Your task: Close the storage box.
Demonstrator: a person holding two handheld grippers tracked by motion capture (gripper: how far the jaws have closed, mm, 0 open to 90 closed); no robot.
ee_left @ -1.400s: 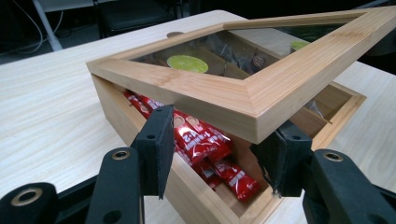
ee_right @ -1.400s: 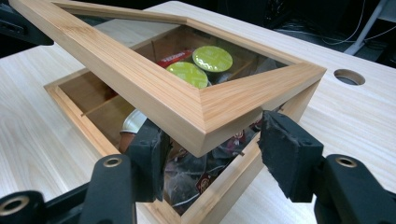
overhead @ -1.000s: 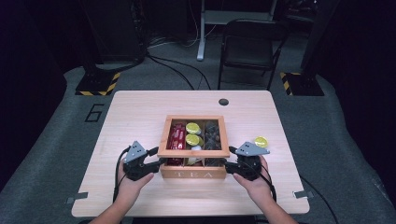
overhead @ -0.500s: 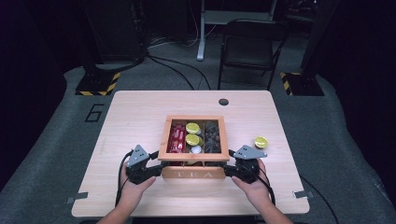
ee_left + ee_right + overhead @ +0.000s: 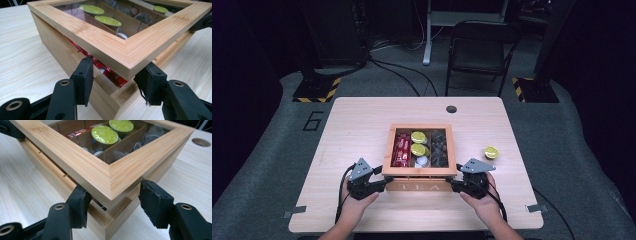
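Note:
A bamboo tea box with a glass-windowed lid stands near the table's front. Through the glass I see red packets, lime-topped capsules and dark bags. My left gripper straddles the lid's front left corner, with its pads against the lid's lower edge. My right gripper straddles the front right corner in the same way. Its jaws have just been opening slightly, with the corner still between them. The lid's front sits a crack above the box, showing a red packet in the gap.
One lime-topped capsule lies loose on the table to the right of the box. A round hole is in the tabletop near its far edge. A folding chair stands beyond the table.

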